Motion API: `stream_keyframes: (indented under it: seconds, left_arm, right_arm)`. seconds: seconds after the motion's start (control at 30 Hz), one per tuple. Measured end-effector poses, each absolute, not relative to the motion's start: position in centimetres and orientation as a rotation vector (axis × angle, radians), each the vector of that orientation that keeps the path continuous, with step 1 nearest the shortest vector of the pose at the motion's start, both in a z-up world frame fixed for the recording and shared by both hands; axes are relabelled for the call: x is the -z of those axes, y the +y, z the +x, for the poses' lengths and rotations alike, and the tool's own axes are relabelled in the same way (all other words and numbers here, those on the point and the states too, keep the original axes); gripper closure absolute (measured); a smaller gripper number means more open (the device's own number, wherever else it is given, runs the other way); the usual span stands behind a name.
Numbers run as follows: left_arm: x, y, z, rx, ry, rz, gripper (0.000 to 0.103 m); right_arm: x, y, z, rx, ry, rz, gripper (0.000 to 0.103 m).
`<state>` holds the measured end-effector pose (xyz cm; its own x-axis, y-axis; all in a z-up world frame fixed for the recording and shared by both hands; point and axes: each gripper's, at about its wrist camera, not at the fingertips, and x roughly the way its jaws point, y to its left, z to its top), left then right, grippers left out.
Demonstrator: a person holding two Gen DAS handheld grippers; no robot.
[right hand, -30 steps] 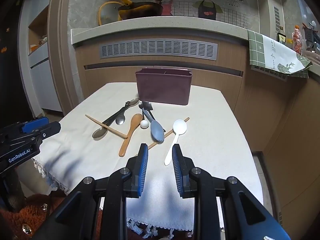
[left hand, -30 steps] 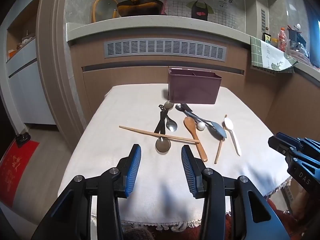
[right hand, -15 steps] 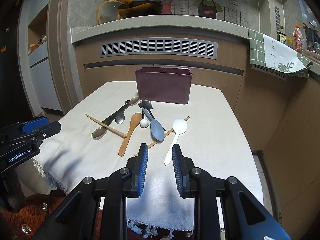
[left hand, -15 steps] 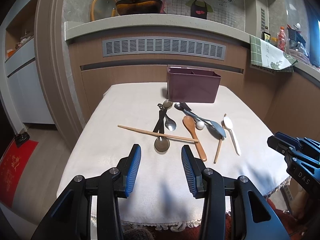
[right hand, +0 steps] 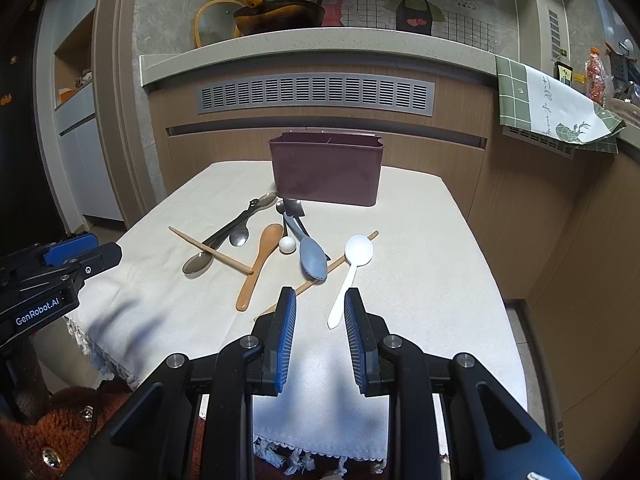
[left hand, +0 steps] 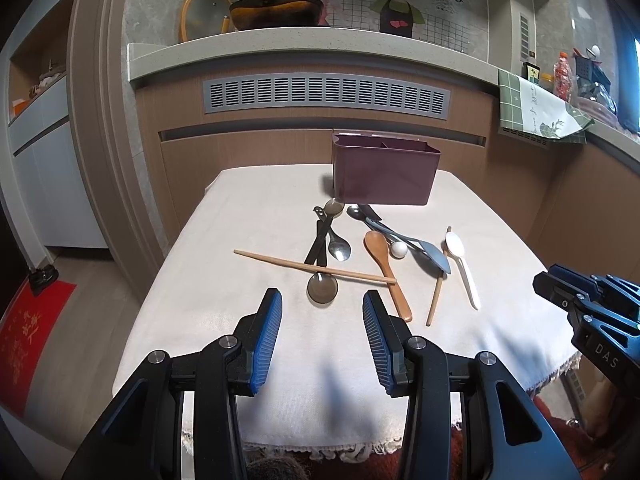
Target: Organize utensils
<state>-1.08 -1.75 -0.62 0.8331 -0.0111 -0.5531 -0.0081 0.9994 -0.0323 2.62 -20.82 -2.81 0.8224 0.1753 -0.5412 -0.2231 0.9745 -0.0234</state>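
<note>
Jaws of left hand-held gripper (left hand: 322,312) gape wide, gripping nothing.

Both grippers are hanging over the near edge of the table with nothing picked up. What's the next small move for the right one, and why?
Probably ease the right gripper forward and down onto the white spoon. Its handle tip lies just ahead of the open fingers, apart from the pile, with only the bowl end over a chopstick. The purple bin waits behind, and no utensil shows above its rim.

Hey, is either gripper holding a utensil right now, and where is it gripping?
Nothing is held. The left gripper and right gripper are both open above the table, short of the utensils.
</note>
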Motion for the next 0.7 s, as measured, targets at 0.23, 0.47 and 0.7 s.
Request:
stream_keyframes:
  seconds: [0.23,0.47,0.7]
  left_arm:
    - [0.6,-1.5,-0.5,0.006,0.593,-0.036,0.060]
    - [0.7,-1.6,-0.7,0.006,0.594,-0.035,0.060]
    - [0.6,-1.6,-0.8,0.005,0.592,-0.036,0.060]
  right_arm:
    - [2.9,-20.9,2.6,-0.215,0.569,-0.088,0.079]
    - [3.0,-20.9,2.7,-0.219,0.575,-0.089,0.079]
    - [3.1,-20.9,2.8,-0.221,0.574,-0.089,0.079]
